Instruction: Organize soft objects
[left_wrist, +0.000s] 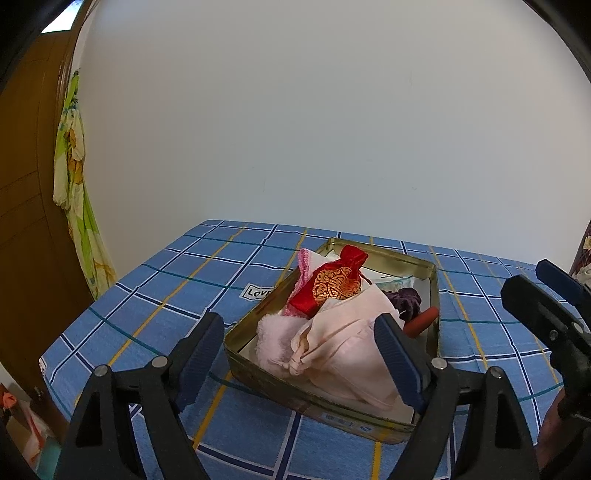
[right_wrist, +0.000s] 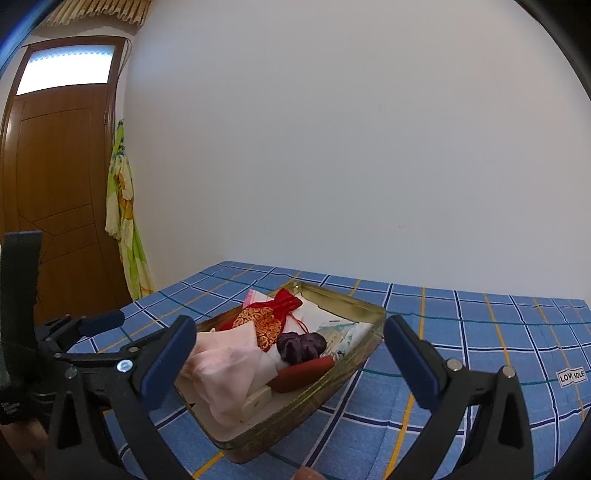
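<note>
A gold metal tin (left_wrist: 430, 291) (right_wrist: 343, 373) sits on the blue checked cloth and holds soft things. Inside lie a red pouch with a gold pattern (left_wrist: 332, 282) (right_wrist: 273, 314), a pale pink cloth (left_wrist: 343, 343) (right_wrist: 229, 362), a fluffy pink piece (left_wrist: 271, 341), a purple scrunchie (left_wrist: 404, 297) (right_wrist: 301, 343) and a red-orange item (left_wrist: 421, 321) (right_wrist: 303, 373). My left gripper (left_wrist: 299, 354) is open, its fingers held above the tin's near end with nothing between them. My right gripper (right_wrist: 291, 354) is open too, held above the tin, and shows at the right edge (left_wrist: 546, 295) of the left wrist view.
The table's blue checked cloth (left_wrist: 166, 295) (right_wrist: 480, 332) has bare room around the tin. A white wall stands behind. A wooden door (right_wrist: 62, 184) and a hanging floral fabric (left_wrist: 74, 177) (right_wrist: 123, 206) are at the left. The left gripper shows at the left (right_wrist: 85, 325) in the right wrist view.
</note>
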